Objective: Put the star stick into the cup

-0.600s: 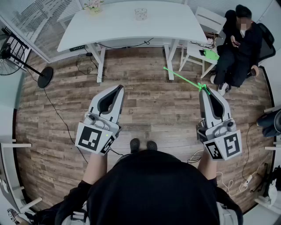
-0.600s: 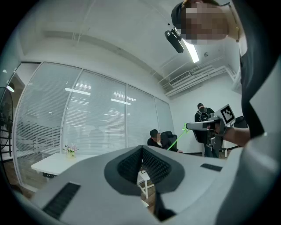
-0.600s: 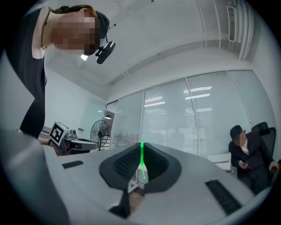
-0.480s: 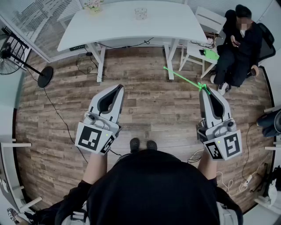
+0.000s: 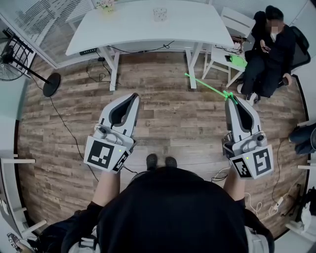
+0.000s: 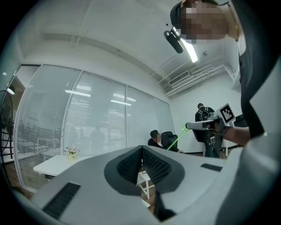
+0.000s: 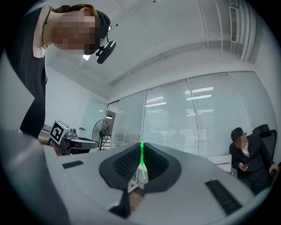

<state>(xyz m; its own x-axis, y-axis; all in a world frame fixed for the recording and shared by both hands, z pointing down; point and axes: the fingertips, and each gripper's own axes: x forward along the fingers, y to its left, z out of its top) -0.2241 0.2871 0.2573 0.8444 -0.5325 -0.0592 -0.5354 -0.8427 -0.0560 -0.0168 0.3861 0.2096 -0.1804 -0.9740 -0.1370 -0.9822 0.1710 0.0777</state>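
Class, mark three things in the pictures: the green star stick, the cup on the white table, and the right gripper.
star stick [image 5: 207,86]: head view, middle of its shaft.
cup [image 5: 159,14]: head view, its body.
right gripper [image 5: 231,101]: head view, between its fingertips, shut on the star stick.

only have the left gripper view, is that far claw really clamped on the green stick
Observer: Yes. The right gripper view shows the right claw shut on the star stick, which sits between its pads.
Operator: where's the cup, not seeing it here
Observer: In the head view, the cup stands on the white table, well ahead of both claws.
Operator: which way does the stick point
Observer: In the head view, it slants from the claw tip forward and to the left, above the wood floor.
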